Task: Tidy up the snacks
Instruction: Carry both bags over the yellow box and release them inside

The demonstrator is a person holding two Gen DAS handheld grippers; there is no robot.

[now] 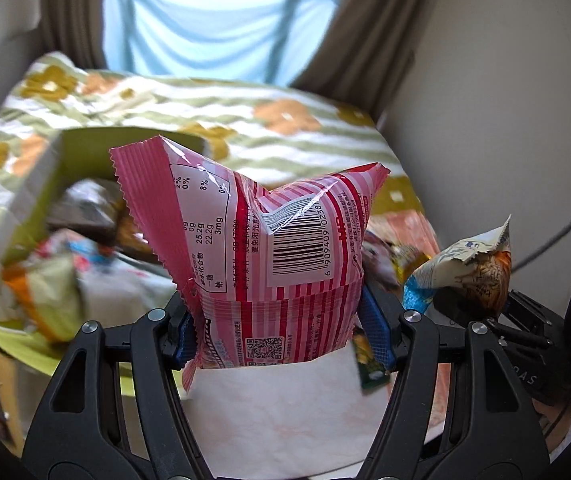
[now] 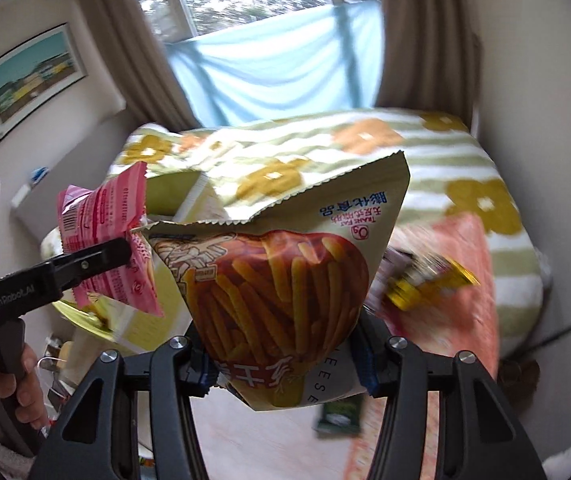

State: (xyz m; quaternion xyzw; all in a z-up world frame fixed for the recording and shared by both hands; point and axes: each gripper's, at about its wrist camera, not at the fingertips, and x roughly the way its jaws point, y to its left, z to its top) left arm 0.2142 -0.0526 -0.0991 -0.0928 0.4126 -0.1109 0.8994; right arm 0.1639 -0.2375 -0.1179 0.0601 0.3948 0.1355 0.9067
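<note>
Left wrist view: the left gripper (image 1: 281,332) is clamped on the pink bag (image 1: 261,236), held in the air at the frame's centre. The bag stands upright, long axis running 6 to 12 o'clock, its crimped top seam toward 12 and its barcode side facing the camera. At about 9 o'clock lies a green box (image 1: 45,184) with blurred snacks in it, which I judge to be the drop point. To do this well, carry the bag over the box's opening and lower it before letting go.

Right wrist view: the right gripper (image 2: 285,364) grips the fries bag (image 2: 281,276) by its lower end; the bag is held up, long axis vertical, torn-looking top edge toward 12 and 1 o'clock. The pink bag shows at 9 o'clock. Keep the two bags apart.
</note>
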